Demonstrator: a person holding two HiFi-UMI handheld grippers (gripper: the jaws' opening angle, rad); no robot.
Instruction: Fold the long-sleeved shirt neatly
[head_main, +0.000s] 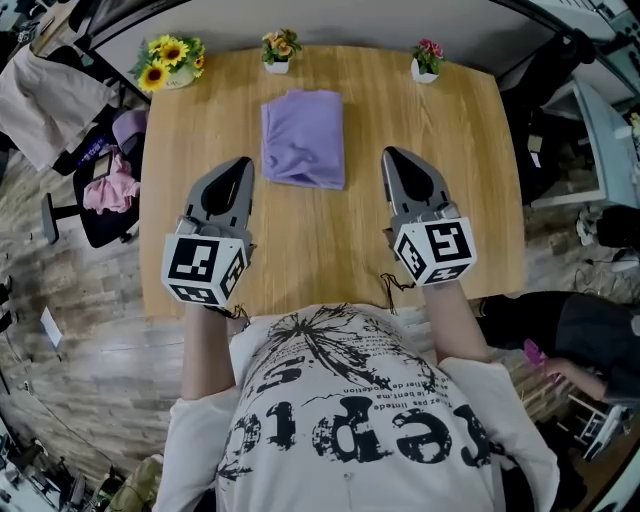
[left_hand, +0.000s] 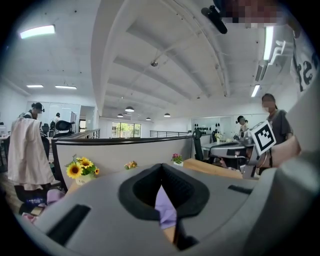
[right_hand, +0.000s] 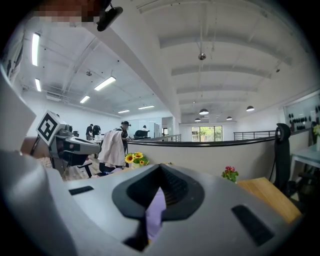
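Note:
The long-sleeved shirt (head_main: 303, 138) is purple and lies folded into a compact rectangle on the far middle of the wooden table (head_main: 330, 250). My left gripper (head_main: 243, 165) hovers just left of the shirt's near corner, jaws shut and empty. My right gripper (head_main: 392, 155) hovers to the right of the shirt, a short gap away, also shut with nothing in it. In the left gripper view a strip of the purple shirt (left_hand: 166, 210) shows below the closed left gripper (left_hand: 161, 167). In the right gripper view the shirt (right_hand: 156, 212) shows the same way under the right gripper (right_hand: 160, 167).
A pot of sunflowers (head_main: 170, 60) stands at the table's far left corner. Two small flower pots (head_main: 279, 48) (head_main: 427, 58) line the far edge. A chair draped with clothes (head_main: 105, 180) stands left of the table. Another person (head_main: 570, 340) is at the right.

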